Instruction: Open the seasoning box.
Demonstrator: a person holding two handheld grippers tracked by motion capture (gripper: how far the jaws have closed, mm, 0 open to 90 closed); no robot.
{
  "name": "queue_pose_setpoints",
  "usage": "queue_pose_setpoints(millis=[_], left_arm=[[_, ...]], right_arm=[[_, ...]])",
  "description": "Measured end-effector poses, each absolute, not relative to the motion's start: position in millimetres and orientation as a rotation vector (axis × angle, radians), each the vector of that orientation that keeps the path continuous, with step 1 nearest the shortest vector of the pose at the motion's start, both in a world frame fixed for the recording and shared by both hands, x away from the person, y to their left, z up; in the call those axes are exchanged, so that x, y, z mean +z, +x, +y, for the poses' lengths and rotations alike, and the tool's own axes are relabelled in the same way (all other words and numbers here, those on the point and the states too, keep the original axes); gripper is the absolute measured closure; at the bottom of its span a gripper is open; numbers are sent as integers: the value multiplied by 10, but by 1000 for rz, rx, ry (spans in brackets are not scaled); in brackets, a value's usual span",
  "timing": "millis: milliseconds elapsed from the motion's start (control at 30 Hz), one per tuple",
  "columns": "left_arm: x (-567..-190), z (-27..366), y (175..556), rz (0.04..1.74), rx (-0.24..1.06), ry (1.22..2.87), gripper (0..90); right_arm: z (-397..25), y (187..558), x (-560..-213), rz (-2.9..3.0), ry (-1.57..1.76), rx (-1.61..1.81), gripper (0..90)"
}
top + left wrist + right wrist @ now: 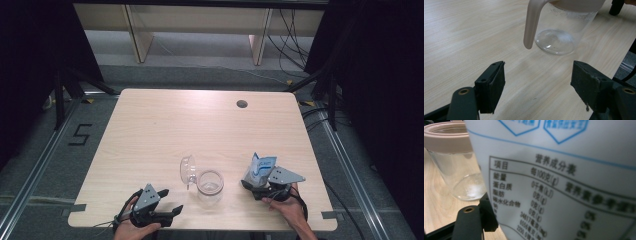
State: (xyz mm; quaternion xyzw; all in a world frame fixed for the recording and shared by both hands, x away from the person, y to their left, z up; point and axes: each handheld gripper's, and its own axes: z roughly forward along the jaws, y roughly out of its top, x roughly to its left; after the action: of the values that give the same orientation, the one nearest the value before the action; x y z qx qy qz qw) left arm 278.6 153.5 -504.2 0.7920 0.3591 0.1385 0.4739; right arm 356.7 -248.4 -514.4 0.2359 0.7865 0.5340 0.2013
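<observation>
Work in hand: pouring from the white-and-blue printed plastic pouch [261, 168] into the clear glass jar with a pale pink collar [210, 187], as I judge it.
Jar: upright near the middle of the near edge of the light wood tabletop [200, 120]; its clear domed lid [187, 170] is swung open on the far-left side.
Pouch: right of the jar, a little apart from it, held upright off the tabletop.
Right tool [262, 190]: clamped on the pouch's lower part; its printed table fills much of the right gripper view [564, 185].
Left tool [169, 201]: jaws spread wide, gripping nothing, near-left of the jar; its own view looks at the jar base [559, 37].
Risk: nothing steadies the jar, so a nudge from the pouch could tip or slide it.
Risk: a soft pouch gripped low may fold and spill past the narrow mouth.
</observation>
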Motion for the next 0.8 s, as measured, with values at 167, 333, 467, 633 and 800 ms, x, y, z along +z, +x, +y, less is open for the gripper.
queue_pose_setpoints(millis=[167,333,467,633,800], left_arm=[[-5038,1540,2788,875,342,1940,268],[-5035,1540,2788,876,338,1938,269],[-5030,1539,2789,871,342,1929,269],[-5021,1545,2787,859,347,1943,269],[-5019,1544,2790,858,348,1940,269]], right_arm=[[-2482,3573,-5149,2196,644,1500,321],[-2477,3568,-5147,2185,653,1510,344],[-2479,3545,-5132,2176,671,1473,359],[-2453,3520,-5123,2142,689,1463,374],[-2421,3493,-5113,2142,707,1448,382]])
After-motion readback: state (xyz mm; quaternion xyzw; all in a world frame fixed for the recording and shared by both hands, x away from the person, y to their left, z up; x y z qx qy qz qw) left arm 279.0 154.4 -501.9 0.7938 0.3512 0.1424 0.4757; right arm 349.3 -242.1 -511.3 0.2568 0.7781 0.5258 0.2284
